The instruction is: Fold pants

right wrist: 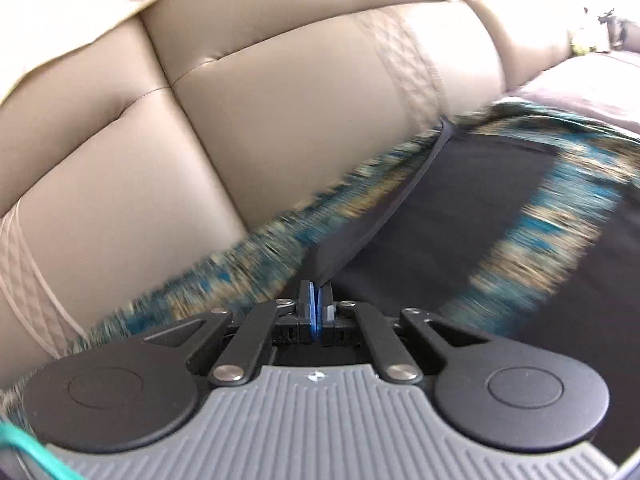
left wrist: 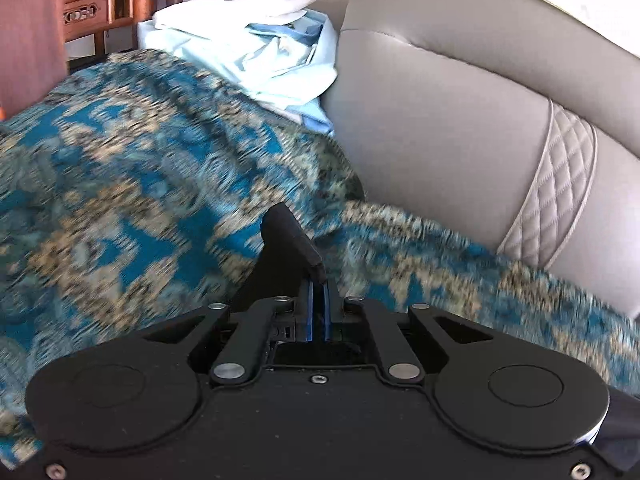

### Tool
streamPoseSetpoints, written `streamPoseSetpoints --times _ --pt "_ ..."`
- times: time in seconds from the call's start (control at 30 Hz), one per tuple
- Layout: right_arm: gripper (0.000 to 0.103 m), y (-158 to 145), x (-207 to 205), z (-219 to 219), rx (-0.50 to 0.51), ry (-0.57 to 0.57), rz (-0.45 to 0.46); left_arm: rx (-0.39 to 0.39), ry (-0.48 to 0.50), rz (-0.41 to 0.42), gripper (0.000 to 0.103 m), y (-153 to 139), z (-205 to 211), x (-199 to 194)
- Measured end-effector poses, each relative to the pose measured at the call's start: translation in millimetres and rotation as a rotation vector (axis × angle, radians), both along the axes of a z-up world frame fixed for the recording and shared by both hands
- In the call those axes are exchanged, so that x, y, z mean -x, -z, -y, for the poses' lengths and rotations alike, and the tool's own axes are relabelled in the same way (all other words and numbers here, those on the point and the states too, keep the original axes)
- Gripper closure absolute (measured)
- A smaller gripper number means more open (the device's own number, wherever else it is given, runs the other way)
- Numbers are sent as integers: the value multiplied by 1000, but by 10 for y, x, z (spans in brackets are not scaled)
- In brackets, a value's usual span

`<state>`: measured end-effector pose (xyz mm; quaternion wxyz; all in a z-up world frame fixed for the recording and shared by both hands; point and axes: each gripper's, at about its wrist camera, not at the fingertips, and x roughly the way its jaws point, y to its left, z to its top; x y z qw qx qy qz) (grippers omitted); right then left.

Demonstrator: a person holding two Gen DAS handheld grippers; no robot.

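The pants are dark navy or black. In the right wrist view they (right wrist: 460, 216) lie spread on a blue and tan patterned sofa cover (right wrist: 552, 220), running up to the right. My right gripper (right wrist: 318, 288) is shut on a hem edge of the pants. In the left wrist view my left gripper (left wrist: 318, 288) is shut on a small dark fold of the pants (left wrist: 292, 236), held above the patterned cover (left wrist: 120, 184). Both views are blurred by motion.
A beige leather sofa back (left wrist: 460, 120) rises behind the cover, also in the right wrist view (right wrist: 260, 112). A pile of light blue and white cloth (left wrist: 272, 56) lies at the sofa's far end. Wooden furniture (left wrist: 112, 4) stands beyond it.
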<state>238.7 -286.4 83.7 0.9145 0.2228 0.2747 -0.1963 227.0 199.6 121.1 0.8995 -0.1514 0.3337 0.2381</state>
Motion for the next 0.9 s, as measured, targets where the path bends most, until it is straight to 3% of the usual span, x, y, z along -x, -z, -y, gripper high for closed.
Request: streamPoseSetpoints --times 0.33,0.57,0.9 --pt "98 131 1668 -148 21 -19 -64 -10 -34 -58 97 290 -16 1088" --pt "98 170 1978 -244 31 -42 -99 -42 -64 -100 97 459 -27 1440" --pt "98 279 2250 -393 65 -93 -136 -118 -86 -170 96 639 16 1492"
